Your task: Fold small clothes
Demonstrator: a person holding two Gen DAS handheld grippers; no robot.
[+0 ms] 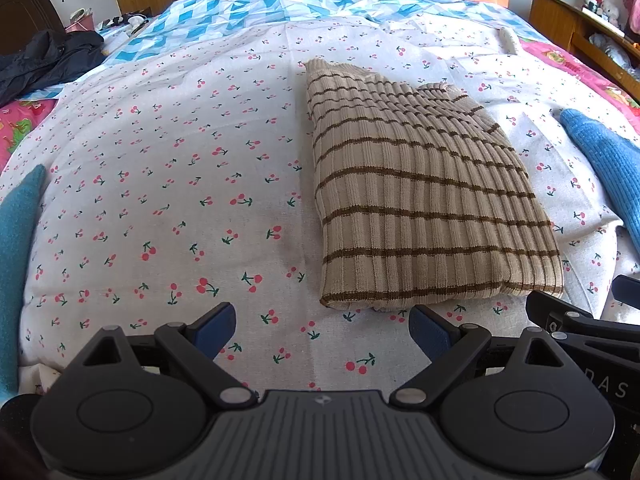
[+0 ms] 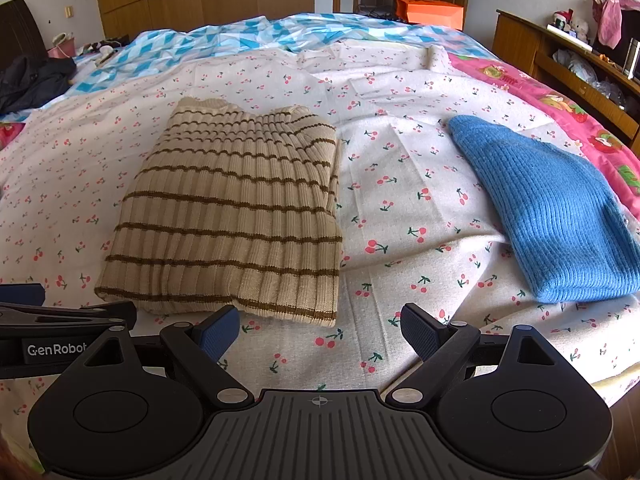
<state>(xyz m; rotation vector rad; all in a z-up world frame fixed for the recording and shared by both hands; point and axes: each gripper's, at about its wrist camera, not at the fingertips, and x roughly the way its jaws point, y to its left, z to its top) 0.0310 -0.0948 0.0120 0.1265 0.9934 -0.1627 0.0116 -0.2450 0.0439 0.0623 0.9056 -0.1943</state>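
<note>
Two hand-held grippers sit low at 6 o'clock in my views, the left hand-held gripper (image 1: 322, 334) and the right hand-held gripper (image 2: 320, 330), both spread wide with nothing between their blue pads. Just past them, the striped beige knit (image 1: 424, 200) lies on the cherry-print bedsheet (image 1: 160, 200), already doubled over into a neat oblong; from the left camera it runs from about 5 o'clock up toward 1 o'clock, its near hem almost touching my right pad.

I judge this piece close to done, so the step in hand is one more fold or a tidy. To do it well I would pinch both near corners through all layers, lift low and together, and lay the hem over the far edge without dragging the sheet.

Farther out, at 3 o'clock in the right view, a blue knit (image 2: 548, 208) lies apart. Beyond, a blue-and-white quilt (image 2: 224, 42) covers the far bed.
</note>
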